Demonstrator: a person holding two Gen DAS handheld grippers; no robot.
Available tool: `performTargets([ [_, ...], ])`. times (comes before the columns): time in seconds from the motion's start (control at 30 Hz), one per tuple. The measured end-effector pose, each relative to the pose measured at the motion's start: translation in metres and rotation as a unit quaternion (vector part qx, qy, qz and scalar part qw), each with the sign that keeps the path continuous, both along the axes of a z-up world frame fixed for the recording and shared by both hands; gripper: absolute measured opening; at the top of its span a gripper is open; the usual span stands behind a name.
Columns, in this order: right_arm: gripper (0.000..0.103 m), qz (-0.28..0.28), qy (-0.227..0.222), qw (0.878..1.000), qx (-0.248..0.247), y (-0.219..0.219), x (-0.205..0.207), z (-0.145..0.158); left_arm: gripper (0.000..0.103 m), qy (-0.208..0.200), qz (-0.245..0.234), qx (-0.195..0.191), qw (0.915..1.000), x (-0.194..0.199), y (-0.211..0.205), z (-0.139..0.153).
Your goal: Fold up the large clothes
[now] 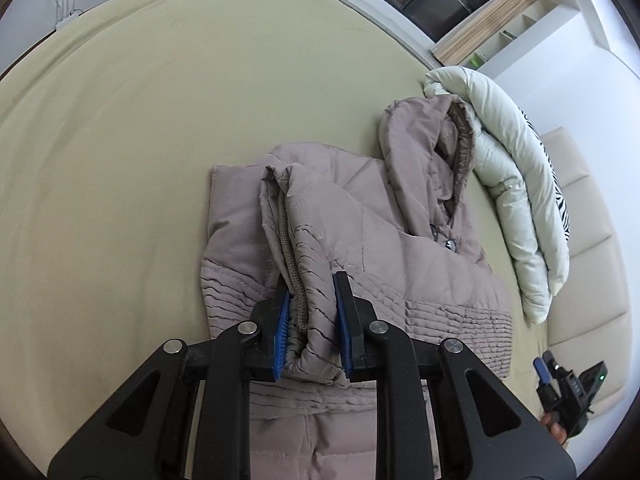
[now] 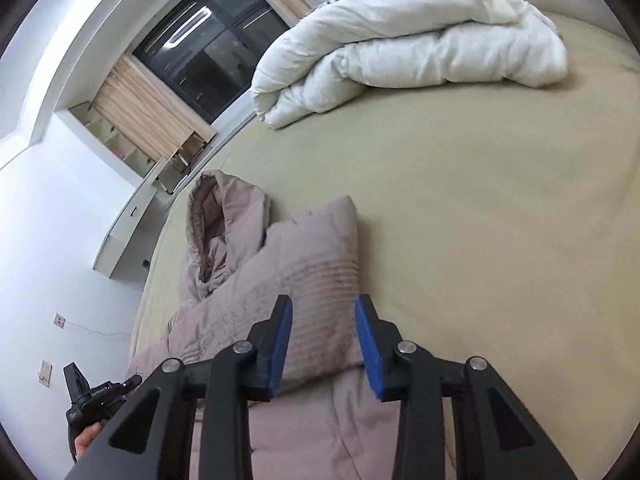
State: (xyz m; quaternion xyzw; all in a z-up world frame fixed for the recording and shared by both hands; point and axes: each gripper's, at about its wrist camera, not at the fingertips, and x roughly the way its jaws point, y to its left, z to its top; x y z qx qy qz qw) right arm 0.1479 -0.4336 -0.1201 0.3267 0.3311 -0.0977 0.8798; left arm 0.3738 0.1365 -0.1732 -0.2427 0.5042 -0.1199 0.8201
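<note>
One taupe jacket (image 1: 360, 240) lengthwise on bed (image 1: 140, 140), hood (image 1: 432, 140) far, left gripper (image 1: 312, 320) clamping sleeve cuff, right gripper (image 2: 324, 344) apart.

Mauve hooded quilted jacket (image 1: 360, 248) lies partly folded on the bed, hood up.

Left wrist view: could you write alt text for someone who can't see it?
The left gripper, with two blue-padded fingers, is shut on a sleeve cuff of a mauve hooded puffer jacket that lies on a beige bed. A folded white duvet sits beyond the hood, and the right gripper shows at the lower right edge.
</note>
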Motion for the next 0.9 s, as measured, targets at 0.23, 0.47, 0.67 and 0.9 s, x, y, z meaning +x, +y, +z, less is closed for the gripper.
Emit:
performTargets([
  [0.23,0.037,0.063,0.099,0.988,-0.099,0.037,0.081,-0.033,0.019,0.001,-0.01,0.037,0.9993,-0.003,-0.015,-0.018],
  [0.47,0.039,0.059,0.137,0.981,-0.121,0.04,0.085,-0.063,0.024,-0.01,-0.005,0.047,0.9988,-0.008,-0.011,-0.011],
  [0.67,0.067,0.064,0.055,0.984,-0.159,0.052,0.076,-0.023,0.024,-0.108,0.032,0.105,0.988,-0.036,-0.012,0.035],
  [0.9,0.075,0.084,0.126,0.982,-0.114,0.038,0.093,-0.07,0.024,-0.045,-0.045,0.148,0.987,-0.004,-0.063,-0.013],
])
